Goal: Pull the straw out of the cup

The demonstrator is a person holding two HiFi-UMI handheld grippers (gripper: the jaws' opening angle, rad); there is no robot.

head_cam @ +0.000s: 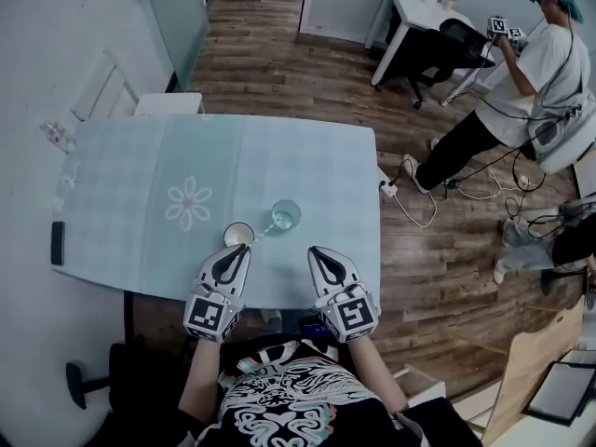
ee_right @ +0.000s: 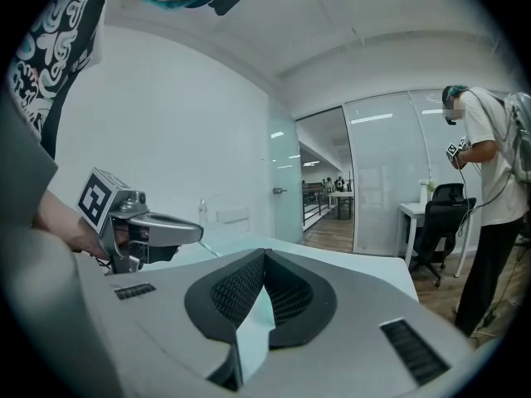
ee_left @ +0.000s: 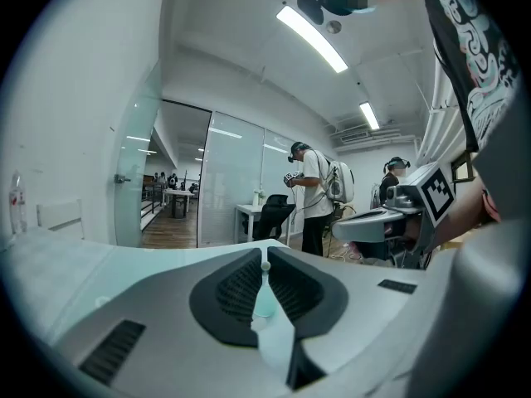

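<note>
A clear glass cup (head_cam: 286, 215) stands on the pale blue tablecloth (head_cam: 307, 166), with a white cup (head_cam: 237, 233) just left of it. A thin straw (head_cam: 263, 235) slants out of the glass toward my left gripper (head_cam: 245, 248). In the left gripper view the jaws of the left gripper (ee_left: 265, 264) are nearly closed, with the straw's small white end (ee_left: 265, 265) pinched at their tips. My right gripper (head_cam: 318, 250) rests near the table's front edge, right of the glass. Its jaws (ee_right: 265, 254) meet with nothing between them.
A black phone (head_cam: 58, 242) lies at the table's left edge and a small bottle (head_cam: 58, 136) stands at the far left corner. A power strip (head_cam: 386, 187) and cables lie on the wood floor to the right. A person (head_cam: 521, 82) stands by a desk (head_cam: 419, 12).
</note>
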